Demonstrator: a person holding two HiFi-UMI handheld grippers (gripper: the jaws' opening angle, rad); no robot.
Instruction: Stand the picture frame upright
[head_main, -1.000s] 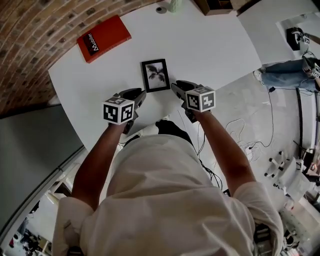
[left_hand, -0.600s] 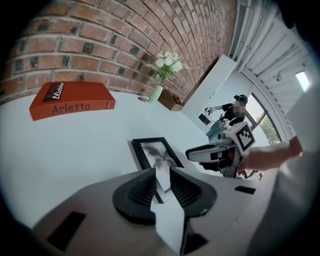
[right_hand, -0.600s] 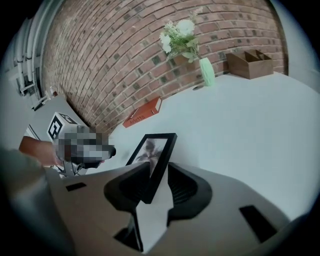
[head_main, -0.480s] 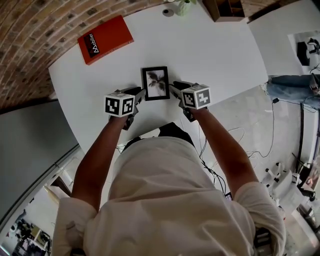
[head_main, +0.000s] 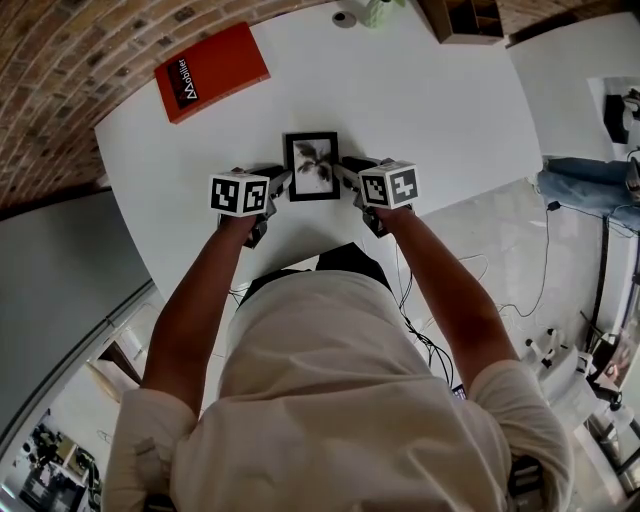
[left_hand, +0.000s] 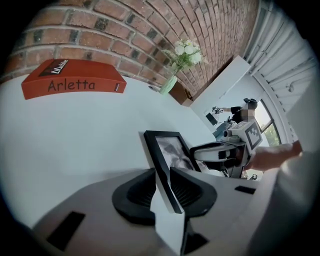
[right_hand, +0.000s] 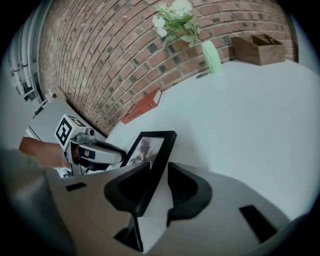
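So the small black picture frame (head_main: 312, 166) with a grey leafy print is lying flat on the white table (head_main: 430, 100), close to the person's edge. The left gripper (head_main: 281, 181) sits at the frame's 9 o'clock and the right gripper (head_main: 345, 173) at its 3 o'clock.

In the left gripper view the jaws stand well apart. The frame's left edge runs through the gap with bare table showing beside it, so no squeeze. Same deal in the right gripper view: jaws apart, the frame's right edge between them, nothing clamped.

An orange-red hardback book (head_main: 210, 72) lies at the frame's 11 o'clock. There's a pale green vase of white flowers (right_hand: 212, 55) near 12 and a brown wooden box (right_hand: 257, 49) around 1, both over by the red brick wall (right_hand: 100, 60).
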